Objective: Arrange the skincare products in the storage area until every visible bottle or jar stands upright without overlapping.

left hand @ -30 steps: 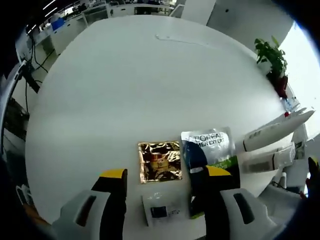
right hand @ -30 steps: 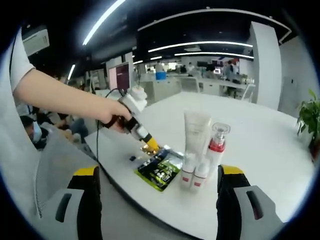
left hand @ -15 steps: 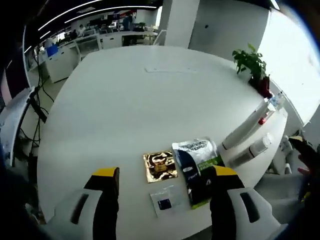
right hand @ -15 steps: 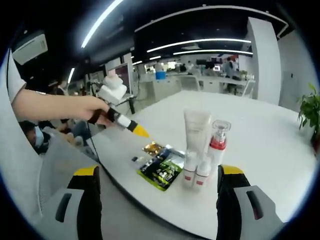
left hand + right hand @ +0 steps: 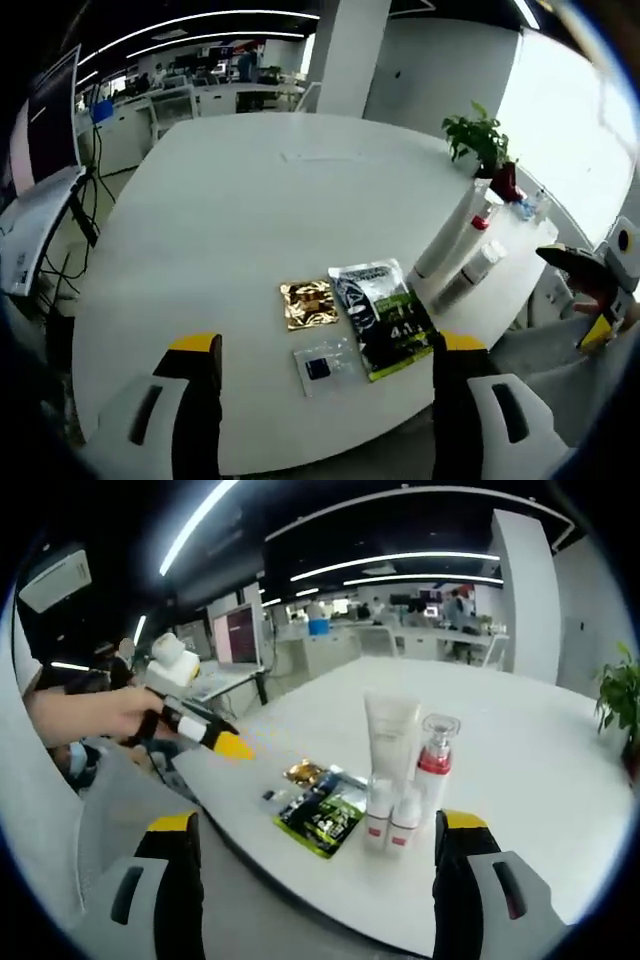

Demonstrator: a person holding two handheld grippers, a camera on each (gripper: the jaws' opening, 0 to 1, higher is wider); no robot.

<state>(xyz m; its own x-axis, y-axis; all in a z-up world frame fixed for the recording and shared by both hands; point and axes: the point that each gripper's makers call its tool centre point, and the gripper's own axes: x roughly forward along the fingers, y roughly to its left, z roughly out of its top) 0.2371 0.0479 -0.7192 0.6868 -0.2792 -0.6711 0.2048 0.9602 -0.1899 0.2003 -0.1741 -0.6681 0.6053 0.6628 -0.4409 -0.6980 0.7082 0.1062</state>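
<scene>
On the round white table [image 5: 230, 190] a white tube [image 5: 390, 735] stands on its cap beside a clear pump bottle with a red collar [image 5: 433, 765]. Two small white bottles with red bands [image 5: 390, 820] stand in front of them. The left gripper view has the same group [image 5: 455, 245] at the table's right edge. My left gripper [image 5: 326, 345] hangs open off the near edge, nothing between its fingers; a hand holds it [image 5: 195, 725] left of the table. My right gripper [image 5: 320, 825] is open too, short of the bottles.
A gold sachet [image 5: 308, 303], a dark green-and-blue sachet [image 5: 385, 318] and a small clear packet [image 5: 322, 366] lie flat near the table's edge. A potted plant [image 5: 480, 145] stands beyond the table. Desks and monitors fill the office behind.
My left gripper has drawn back from the sachets, off the table's edge toward the person. The products have not moved. The right gripper view is almost the same.
</scene>
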